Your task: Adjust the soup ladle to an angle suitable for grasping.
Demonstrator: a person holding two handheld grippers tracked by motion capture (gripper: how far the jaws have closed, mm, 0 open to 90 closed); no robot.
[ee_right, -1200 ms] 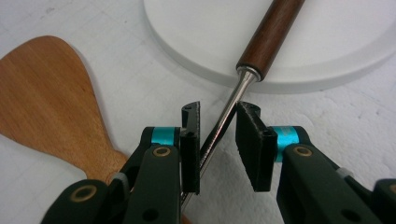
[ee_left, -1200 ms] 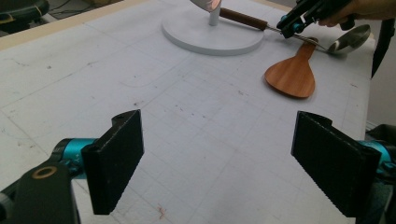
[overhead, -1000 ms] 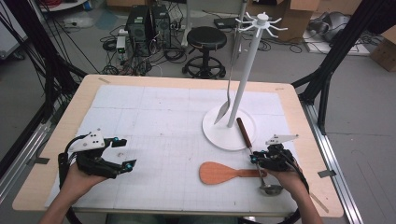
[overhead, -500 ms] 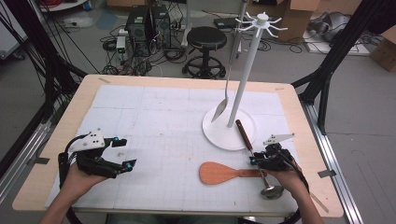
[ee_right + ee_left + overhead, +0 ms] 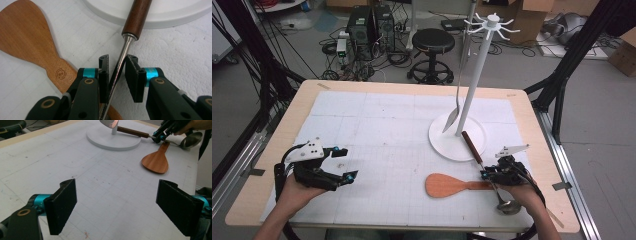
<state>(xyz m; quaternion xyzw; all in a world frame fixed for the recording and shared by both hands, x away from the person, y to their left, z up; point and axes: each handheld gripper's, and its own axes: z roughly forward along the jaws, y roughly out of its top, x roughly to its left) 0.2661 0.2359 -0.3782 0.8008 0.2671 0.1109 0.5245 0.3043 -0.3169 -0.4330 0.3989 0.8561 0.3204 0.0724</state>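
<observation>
A ladle with a brown wooden handle [image 5: 471,145] lies on the table, its handle end resting on the white rack's round base [image 5: 444,145] and its steel bowl [image 5: 508,206] near the front edge. My right gripper [image 5: 486,174] straddles the ladle's thin steel shaft [image 5: 125,52]. Its jaws have just been closing and stand narrow, with a gap still beside the shaft. A wooden spatula [image 5: 447,185] lies flat just left of it, its handle under the right gripper. My left gripper [image 5: 347,163] rests wide open and empty at the front left.
The white rack's pole [image 5: 474,75] rises at the back right with a steel spoon [image 5: 452,117] hanging from one of its hooks. A white gridded mat [image 5: 387,130] covers the wooden table. In the left gripper view the right gripper [image 5: 158,137] and the spatula [image 5: 156,161] lie ahead.
</observation>
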